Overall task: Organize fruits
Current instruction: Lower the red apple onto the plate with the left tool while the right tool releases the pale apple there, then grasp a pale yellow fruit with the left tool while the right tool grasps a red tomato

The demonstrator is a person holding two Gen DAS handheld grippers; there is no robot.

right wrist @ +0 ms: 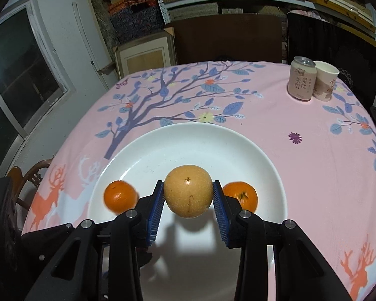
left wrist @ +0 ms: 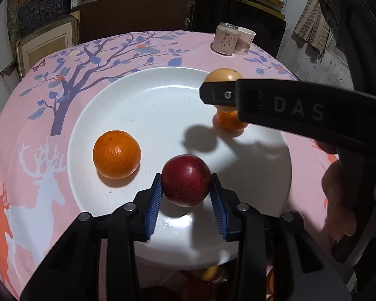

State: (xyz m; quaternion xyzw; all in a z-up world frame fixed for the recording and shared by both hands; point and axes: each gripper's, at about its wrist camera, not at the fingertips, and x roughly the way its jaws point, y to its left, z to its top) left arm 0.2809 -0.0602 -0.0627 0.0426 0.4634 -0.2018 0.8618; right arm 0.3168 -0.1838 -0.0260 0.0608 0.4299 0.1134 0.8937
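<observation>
Red plum (left wrist: 186,180) (left view only)

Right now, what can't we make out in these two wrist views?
- Left wrist: fruit pile at the bottom edge, behind the left gripper holding the red fruit; count and kinds unclear.
- Left wrist: far orange and tan fruit partly covered by the right gripper's finger.
- Right wrist: both oranges motion-blurred, partly behind the jaws.
- Right wrist: plate's near rim hidden by the right gripper.
</observation>
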